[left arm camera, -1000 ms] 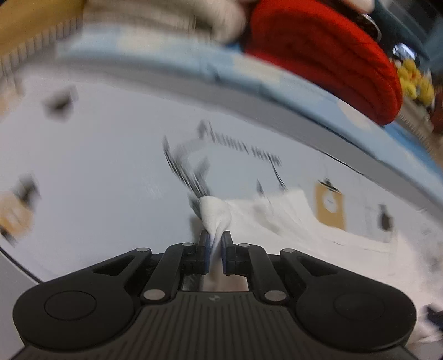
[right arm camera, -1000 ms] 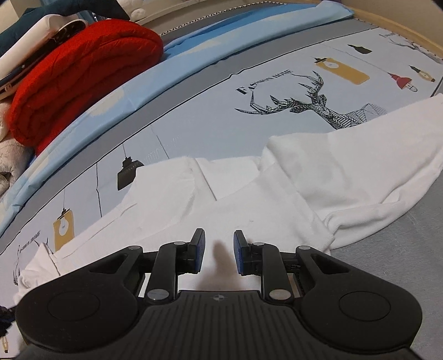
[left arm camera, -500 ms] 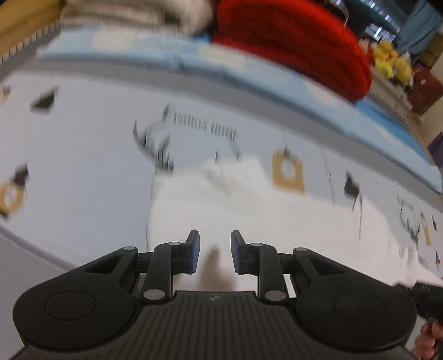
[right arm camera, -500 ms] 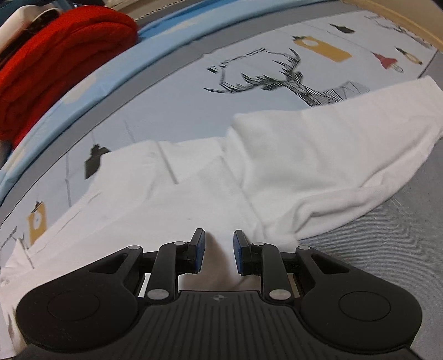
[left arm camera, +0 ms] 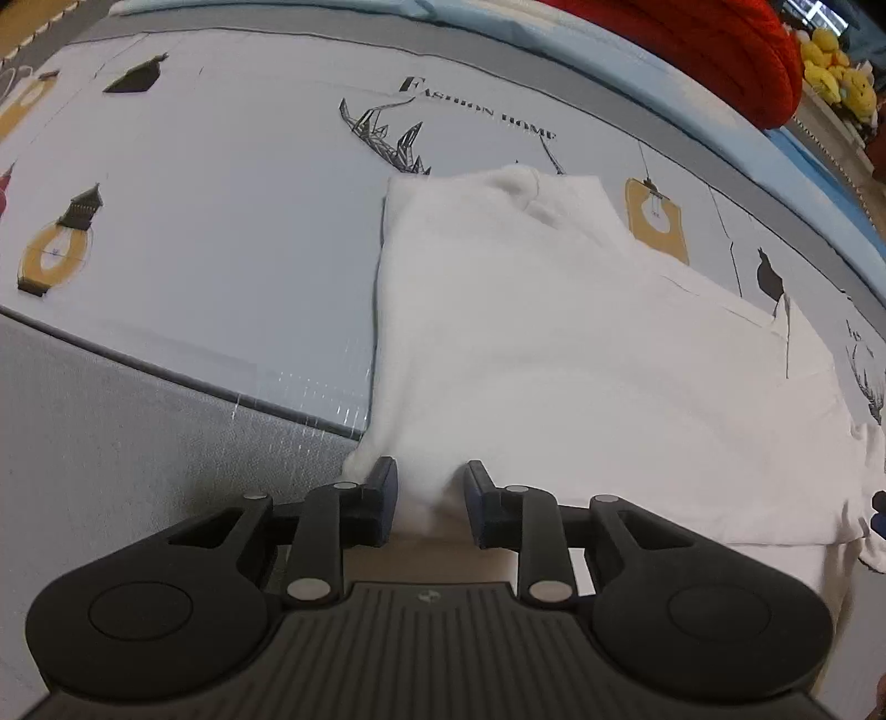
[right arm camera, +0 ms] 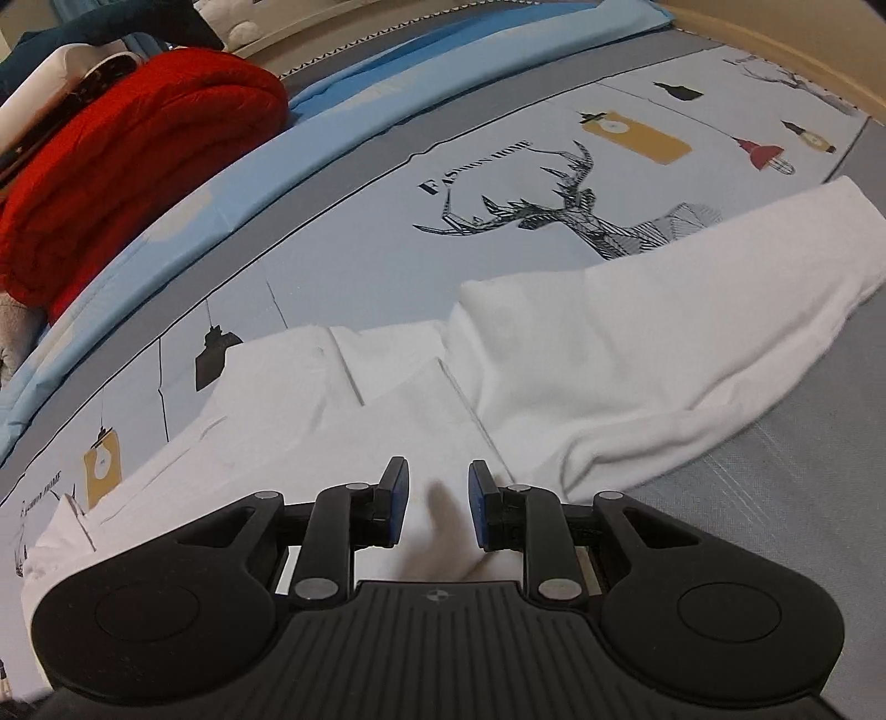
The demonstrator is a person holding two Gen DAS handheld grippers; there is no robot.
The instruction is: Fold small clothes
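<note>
A white garment (left arm camera: 554, 343) lies flat on the printed bed sheet (left arm camera: 221, 221), one part folded over itself. My left gripper (left arm camera: 431, 487) is open, low over the garment's near left corner, with cloth between the fingers but not clamped. In the right wrist view the same garment (right arm camera: 581, 354) spreads across the sheet (right arm camera: 360, 232), its folded-over part lying to the right. My right gripper (right arm camera: 438, 487) is open just above the garment's near edge and holds nothing.
A folded red knit blanket (right arm camera: 127, 166) lies at the far edge on a light blue sheet (right arm camera: 387, 94); it also shows in the left wrist view (left arm camera: 720, 50). Yellow plush toys (left arm camera: 836, 61) sit beyond it. A grey strip (left arm camera: 138, 432) borders the sheet's near side.
My left gripper let go of the pinched white cloth, opened, and moved down to the garment's near left corner. The cloth now lies folded over. My right gripper stayed open, shifting only slightly.
</note>
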